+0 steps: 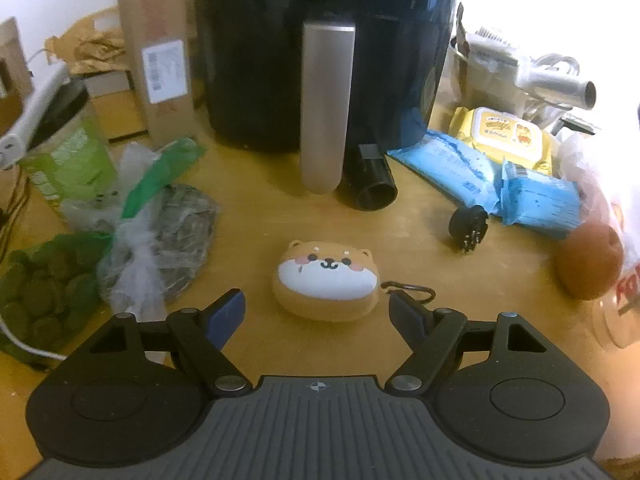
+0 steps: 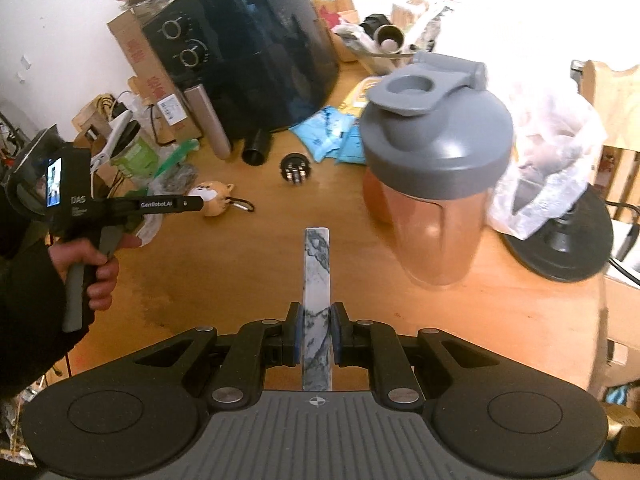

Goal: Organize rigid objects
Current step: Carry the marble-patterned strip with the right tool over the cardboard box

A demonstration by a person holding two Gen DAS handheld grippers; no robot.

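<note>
A dog-face earbud case [image 1: 326,280] with a carabiner lies on the wooden table [image 1: 260,220], just ahead of my open left gripper [image 1: 316,308]; its fingers stand on either side of the case, apart from it. In the right wrist view the case [image 2: 214,197] sits at the left gripper's [image 2: 196,202] tip. My right gripper [image 2: 316,324] is shut on a flat marble-patterned bar [image 2: 317,280] held above the table. A shaker bottle [image 2: 434,168] with a grey lid stands to its right.
A black air fryer [image 1: 320,52] with a metal handle stands at the back. A black tube [image 1: 370,184], a round black plug [image 1: 468,226], blue and yellow wipe packs [image 1: 488,160], green bags [image 1: 80,220], an orange fruit [image 1: 588,264] and a cardboard box [image 1: 156,48] crowd the table.
</note>
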